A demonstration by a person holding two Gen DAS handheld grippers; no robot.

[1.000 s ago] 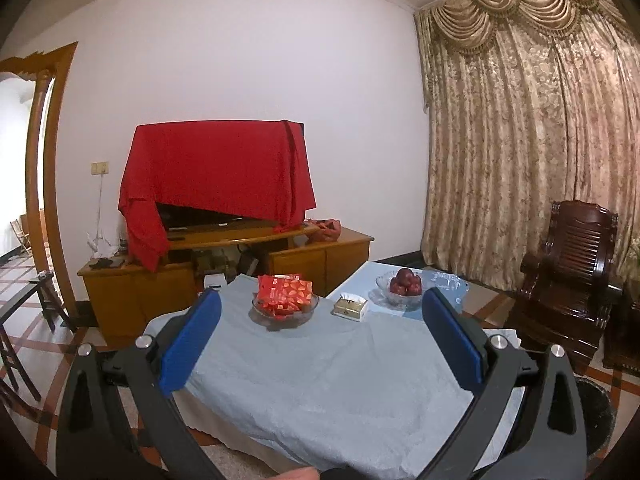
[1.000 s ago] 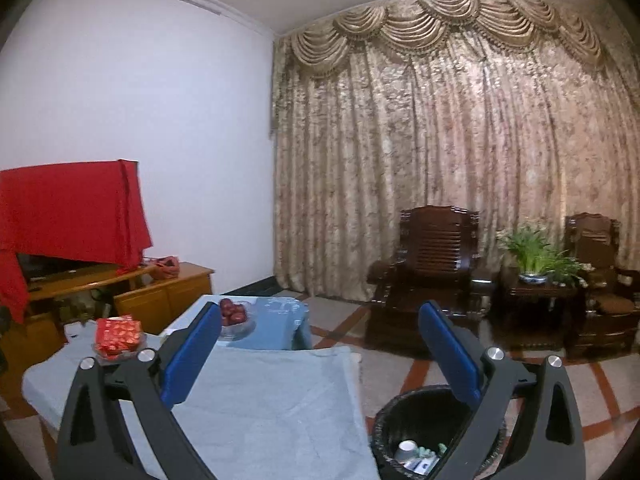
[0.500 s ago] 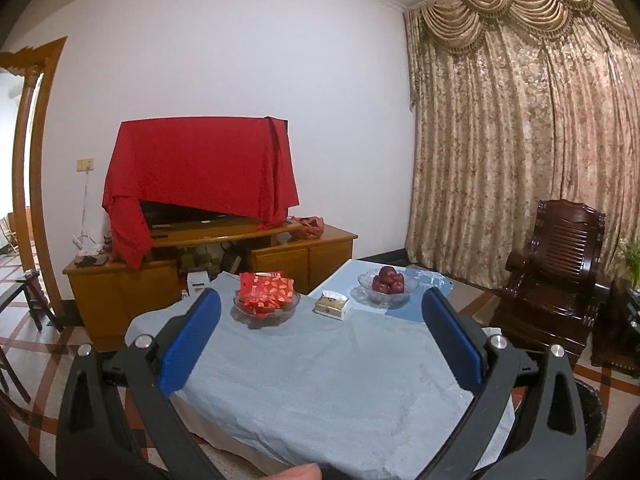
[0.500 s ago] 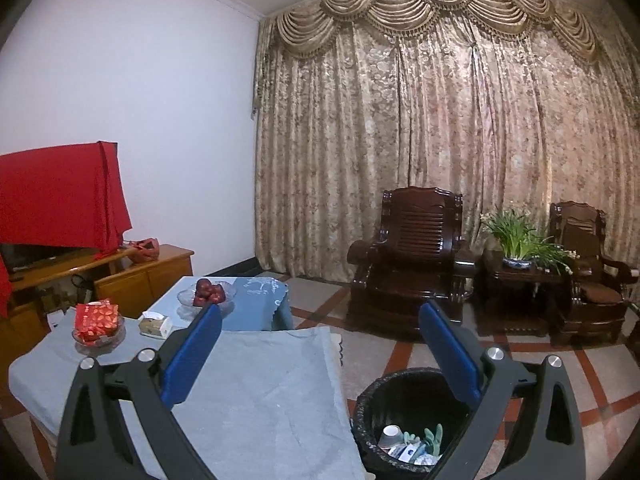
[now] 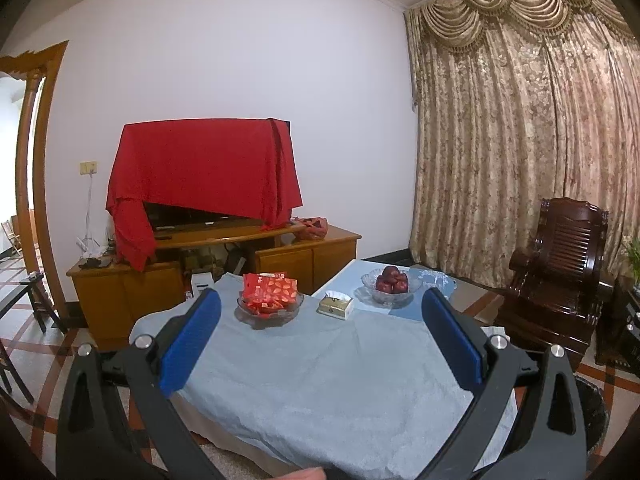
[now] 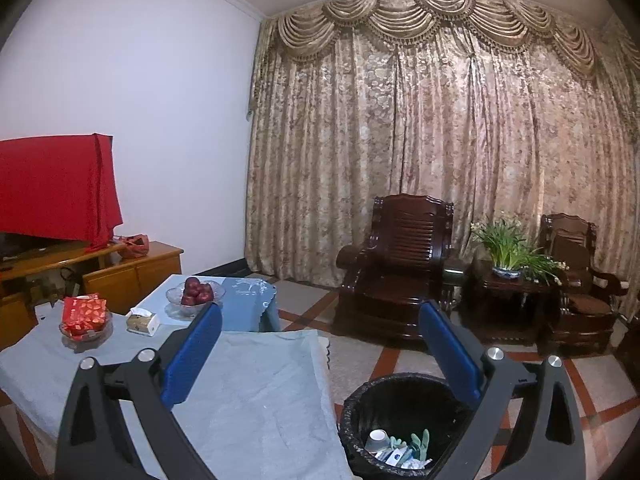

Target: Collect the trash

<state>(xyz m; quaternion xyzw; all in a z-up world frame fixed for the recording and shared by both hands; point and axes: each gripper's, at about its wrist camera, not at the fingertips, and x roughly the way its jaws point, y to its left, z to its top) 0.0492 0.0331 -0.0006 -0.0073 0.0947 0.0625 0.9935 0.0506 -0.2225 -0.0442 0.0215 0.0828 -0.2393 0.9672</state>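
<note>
A black trash bin [image 6: 360,412] stands on the floor at the table's right side; a paper cup [image 6: 377,439], green scraps and wrappers lie inside. Its rim shows at the right edge of the left wrist view [image 5: 596,412]. My left gripper [image 5: 320,344] is open and empty above the grey-blue tablecloth [image 5: 320,384]. My right gripper [image 6: 320,352] is open and empty, held above the table's right edge and the bin.
On the table stand a glass bowl of red packets [image 5: 270,304], a tissue box [image 5: 336,306] and a bowl of apples [image 5: 392,286]. A wooden cabinet with a red-draped TV [image 5: 200,184] is behind. Dark wooden armchairs [image 6: 394,268] and a potted plant [image 6: 506,248] stand by the curtain.
Both views have shifted: the table items sit further right in the frames and the bin shows more fully in the right wrist view. Both grippers stay open and empty.
</note>
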